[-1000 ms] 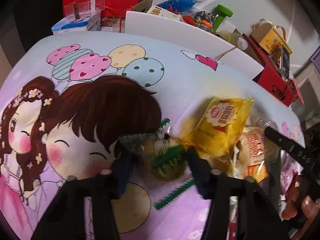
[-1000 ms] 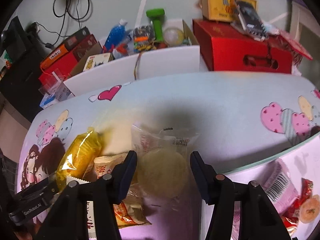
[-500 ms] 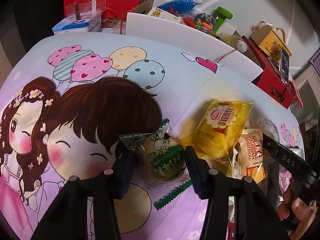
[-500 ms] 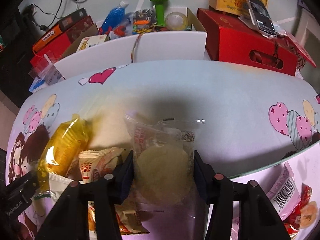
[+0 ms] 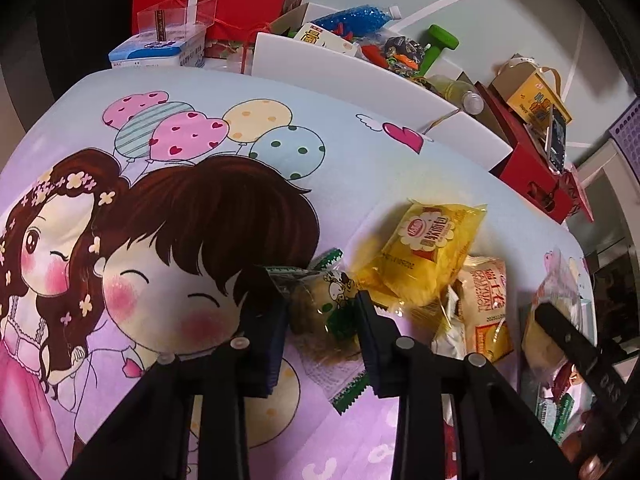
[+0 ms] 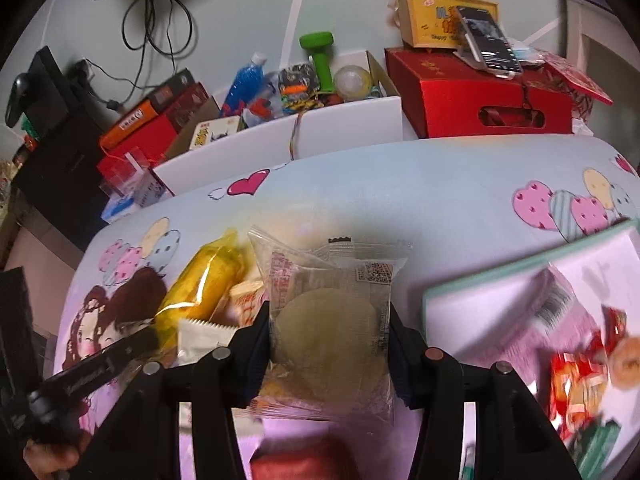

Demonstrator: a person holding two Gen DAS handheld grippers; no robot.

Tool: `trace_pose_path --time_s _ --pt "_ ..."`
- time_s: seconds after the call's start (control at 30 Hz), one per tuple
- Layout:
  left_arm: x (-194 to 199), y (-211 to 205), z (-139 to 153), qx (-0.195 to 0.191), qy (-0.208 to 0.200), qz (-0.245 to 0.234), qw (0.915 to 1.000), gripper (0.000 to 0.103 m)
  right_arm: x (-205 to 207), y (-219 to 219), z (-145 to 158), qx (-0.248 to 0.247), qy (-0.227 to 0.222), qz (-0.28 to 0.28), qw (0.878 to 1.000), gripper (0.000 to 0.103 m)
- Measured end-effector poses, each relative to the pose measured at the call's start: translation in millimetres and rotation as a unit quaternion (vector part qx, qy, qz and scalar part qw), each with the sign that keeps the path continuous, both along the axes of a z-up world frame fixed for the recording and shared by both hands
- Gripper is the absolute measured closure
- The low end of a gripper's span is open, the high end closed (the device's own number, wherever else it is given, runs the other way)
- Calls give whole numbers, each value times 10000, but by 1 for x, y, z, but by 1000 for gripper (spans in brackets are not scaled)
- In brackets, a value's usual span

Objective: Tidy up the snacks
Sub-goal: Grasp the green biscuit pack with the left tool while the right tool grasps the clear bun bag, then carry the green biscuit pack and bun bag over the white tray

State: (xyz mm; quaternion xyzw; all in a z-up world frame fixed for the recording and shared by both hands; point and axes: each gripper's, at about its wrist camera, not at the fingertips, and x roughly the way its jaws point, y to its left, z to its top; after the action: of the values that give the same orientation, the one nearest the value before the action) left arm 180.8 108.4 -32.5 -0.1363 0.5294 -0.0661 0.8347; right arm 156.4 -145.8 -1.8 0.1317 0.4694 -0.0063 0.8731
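Cartoon tablecloth [image 5: 248,92], left gripper [image 5: 322,312] fingers pinching green-trimmed snack [image 5: 324,304] — right gripper [image 6: 328,344] clamping clear-wrapped cake [image 6: 326,332]

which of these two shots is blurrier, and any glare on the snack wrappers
Right wrist view: the box of snacks at lower right is smeared by motion blur, while the clear packet between the right gripper fingers is fairly sharp; a glare streak crosses the yellow packet. Left wrist view: sharper overall, the green-striped packet in the left gripper slightly soft; edges bend from fisheye.
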Motion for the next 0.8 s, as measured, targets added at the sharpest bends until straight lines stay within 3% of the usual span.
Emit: trace_pose_path --time_s 0.4,0.8 --pt "-19 1 17 -224 -162 -2 9996 79 -47 -6 1 343 4 -203 9992 49" --pt "-41 -14 42 80 -453 -169 9988 83 -81 -12 13 441 -74 -167 9989 49"
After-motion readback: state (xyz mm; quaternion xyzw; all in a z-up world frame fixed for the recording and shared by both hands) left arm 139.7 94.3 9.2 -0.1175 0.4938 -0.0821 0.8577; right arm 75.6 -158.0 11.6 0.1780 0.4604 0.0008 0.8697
